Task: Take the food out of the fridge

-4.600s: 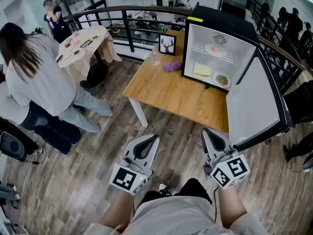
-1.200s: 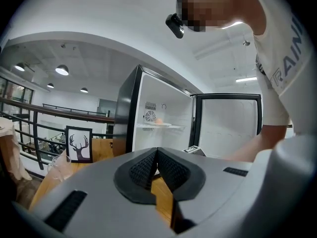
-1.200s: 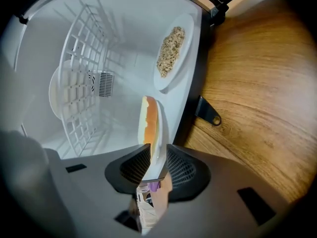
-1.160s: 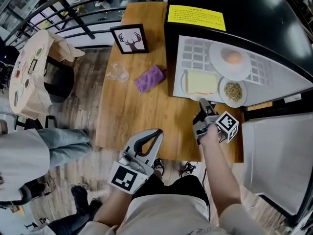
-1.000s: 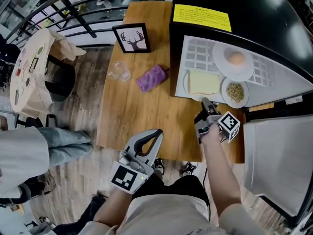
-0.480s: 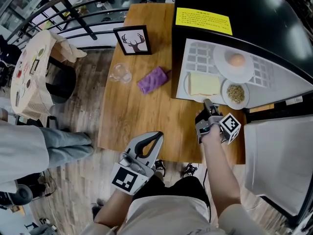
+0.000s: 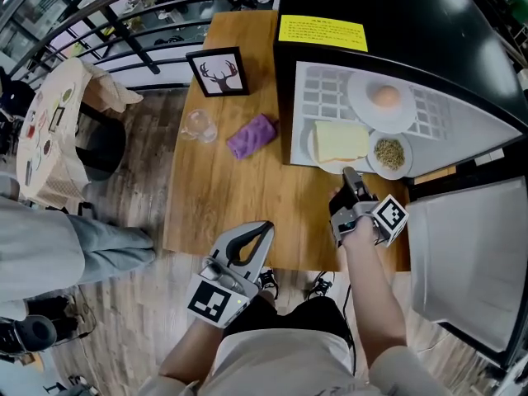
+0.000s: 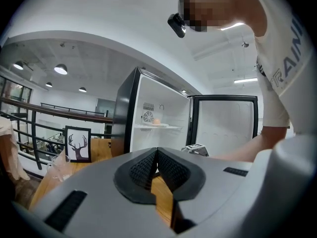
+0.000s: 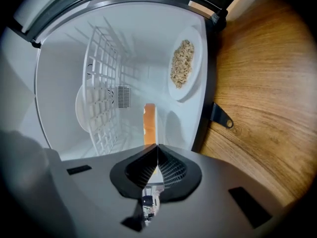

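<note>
Now my right gripper [image 7: 351, 176], down by my waist seconds ago, has its jaws pressed together at the near rim of the bread plate [image 7: 313, 148] on the fridge [image 7: 396, 23] floor; whether they pinch it, I can't tell. My left gripper [image 7: 264, 228] idles low near the bench [image 7: 223, 188], jaws closed, empty. Nothing is out yet.

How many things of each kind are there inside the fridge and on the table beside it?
plates of food: 3 (egg plate, bread plate, grain plate)
picture frame: 1
glass: 1
purple cloth: 1
total: 6
</note>
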Action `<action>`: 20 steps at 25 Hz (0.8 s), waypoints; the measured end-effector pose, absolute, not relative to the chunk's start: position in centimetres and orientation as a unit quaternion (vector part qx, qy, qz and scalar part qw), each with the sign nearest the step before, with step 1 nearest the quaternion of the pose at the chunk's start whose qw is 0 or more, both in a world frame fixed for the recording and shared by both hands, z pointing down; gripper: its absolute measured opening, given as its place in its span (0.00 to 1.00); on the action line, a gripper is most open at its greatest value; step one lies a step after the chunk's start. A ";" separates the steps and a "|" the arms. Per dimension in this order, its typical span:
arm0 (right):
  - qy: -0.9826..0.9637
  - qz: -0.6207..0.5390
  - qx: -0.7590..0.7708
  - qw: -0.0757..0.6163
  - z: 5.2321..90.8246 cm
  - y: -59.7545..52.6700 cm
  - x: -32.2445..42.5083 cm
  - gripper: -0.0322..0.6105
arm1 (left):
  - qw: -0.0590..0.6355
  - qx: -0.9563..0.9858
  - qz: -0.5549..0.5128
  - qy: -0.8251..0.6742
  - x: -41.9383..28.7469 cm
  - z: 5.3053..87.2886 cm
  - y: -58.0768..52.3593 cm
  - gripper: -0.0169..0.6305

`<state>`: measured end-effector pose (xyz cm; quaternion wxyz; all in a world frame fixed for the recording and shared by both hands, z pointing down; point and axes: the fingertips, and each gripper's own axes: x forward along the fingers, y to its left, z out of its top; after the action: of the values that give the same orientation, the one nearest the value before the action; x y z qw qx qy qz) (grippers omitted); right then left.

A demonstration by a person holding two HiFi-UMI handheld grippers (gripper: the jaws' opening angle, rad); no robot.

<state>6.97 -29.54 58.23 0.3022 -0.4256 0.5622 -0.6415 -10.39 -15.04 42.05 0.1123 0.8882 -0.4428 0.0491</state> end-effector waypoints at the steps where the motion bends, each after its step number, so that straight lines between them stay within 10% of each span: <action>1: 0.569 -0.640 -0.421 0.298 57.9 -29.1 7.2 0.09 | 0.112 0.889 0.048 -0.441 -10.2 41.9 -15.0 0.04; 20: 0.565 -0.633 -0.436 0.301 58.7 -11.7 13.7 0.09 | 0.072 0.937 0.039 -0.339 -0.7 40.2 -12.8 0.04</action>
<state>13.67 -11.69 58.72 0.3010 -0.4358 0.5647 -0.6329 -0.67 -12.80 40.22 0.0719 0.9371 -0.3393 0.0387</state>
